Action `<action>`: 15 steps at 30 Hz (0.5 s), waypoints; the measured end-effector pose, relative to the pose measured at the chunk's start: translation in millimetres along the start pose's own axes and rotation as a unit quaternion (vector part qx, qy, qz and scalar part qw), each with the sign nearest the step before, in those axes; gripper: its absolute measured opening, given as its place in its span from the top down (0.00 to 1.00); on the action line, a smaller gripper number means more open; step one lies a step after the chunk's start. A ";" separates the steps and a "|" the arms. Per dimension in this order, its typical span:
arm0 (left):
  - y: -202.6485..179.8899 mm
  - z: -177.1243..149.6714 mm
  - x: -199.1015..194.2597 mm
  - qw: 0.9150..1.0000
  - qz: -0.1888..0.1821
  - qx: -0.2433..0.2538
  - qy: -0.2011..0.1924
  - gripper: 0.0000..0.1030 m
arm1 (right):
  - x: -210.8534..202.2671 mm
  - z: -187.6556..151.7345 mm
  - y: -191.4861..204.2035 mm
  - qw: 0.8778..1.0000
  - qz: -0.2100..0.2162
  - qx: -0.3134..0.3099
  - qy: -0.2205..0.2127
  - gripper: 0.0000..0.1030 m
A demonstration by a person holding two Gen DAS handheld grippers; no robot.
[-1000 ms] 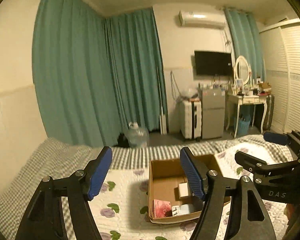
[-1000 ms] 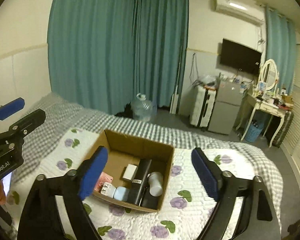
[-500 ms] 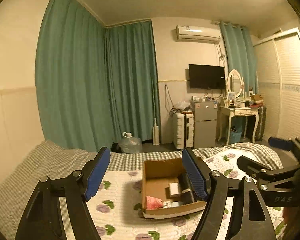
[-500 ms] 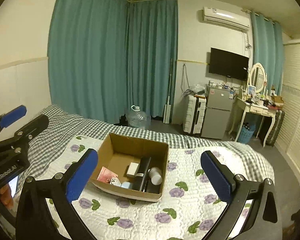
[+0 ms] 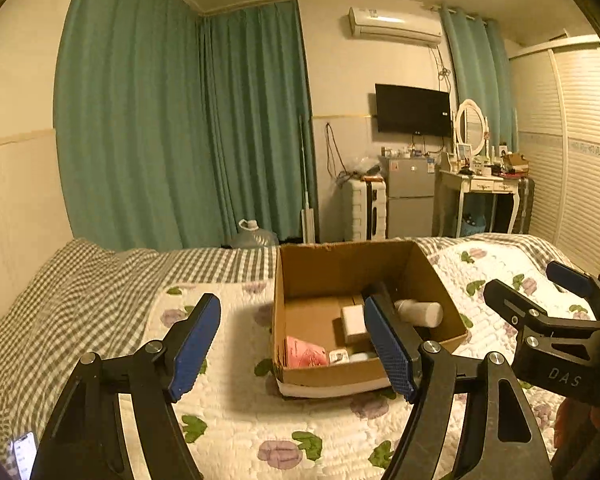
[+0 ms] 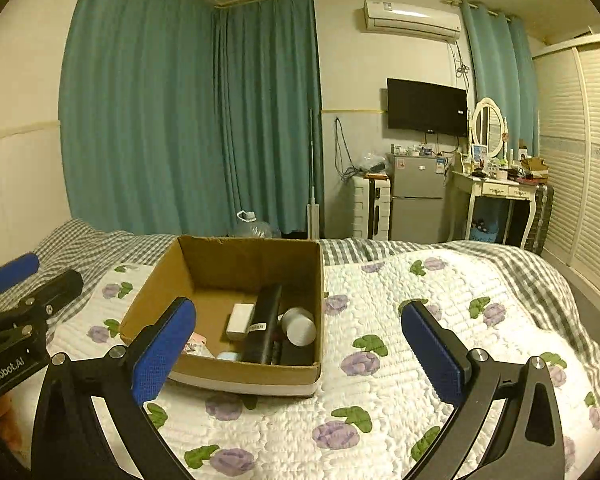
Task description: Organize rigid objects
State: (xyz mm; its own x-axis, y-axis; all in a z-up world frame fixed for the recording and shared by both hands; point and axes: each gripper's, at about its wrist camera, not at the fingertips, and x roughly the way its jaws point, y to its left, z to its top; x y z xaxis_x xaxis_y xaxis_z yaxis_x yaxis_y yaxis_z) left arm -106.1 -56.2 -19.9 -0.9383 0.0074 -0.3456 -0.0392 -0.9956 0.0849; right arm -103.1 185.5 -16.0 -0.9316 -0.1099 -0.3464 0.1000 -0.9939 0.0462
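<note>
An open cardboard box (image 5: 342, 266) (image 6: 248, 258) sits on a floral quilted bed. Inside lie a white bottle (image 6: 299, 325) (image 5: 418, 312), a long black case (image 6: 265, 328), a small white box (image 6: 238, 321) (image 5: 354, 323) and a pink packet (image 5: 305, 354). My left gripper (image 5: 296, 344) is open and empty, held above the bed just in front of the box. My right gripper (image 6: 298, 354) is open and empty, in front of the box's near right side. Each gripper shows at the edge of the other's view.
The bed's quilt (image 6: 400, 352) spreads right of the box, with a checked blanket (image 5: 80, 292) on the left. A phone (image 5: 24, 450) lies at the bed's near left. Beyond the bed stand teal curtains, a water jug (image 6: 252, 226), a fridge (image 6: 416, 196) and a dressing table (image 6: 496, 190).
Both cameras have tilted up and back down and moved nearer the box, which now looks larger. Both grippers stay open and empty.
</note>
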 end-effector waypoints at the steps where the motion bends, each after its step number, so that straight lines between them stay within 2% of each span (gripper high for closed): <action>1: 0.0 -1.4 0.1 1.000 0.000 0.000 0.002 0.25 | 1.8 -0.8 0.3 1.000 -0.001 -0.001 0.002 0.00; 15: 0.6 -2.2 0.7 1.000 0.002 -0.002 0.013 0.25 | 2.0 -3.7 4.4 1.000 0.000 -0.010 0.015 0.00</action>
State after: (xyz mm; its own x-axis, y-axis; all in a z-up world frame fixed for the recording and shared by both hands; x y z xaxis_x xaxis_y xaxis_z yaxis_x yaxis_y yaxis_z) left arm -106.1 -57.0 -22.1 -0.9296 0.0003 -0.3685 -0.0332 -0.9960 0.0830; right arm -103.2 180.9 -20.0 -0.9206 -0.1104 -0.3746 0.1076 -0.9938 0.0285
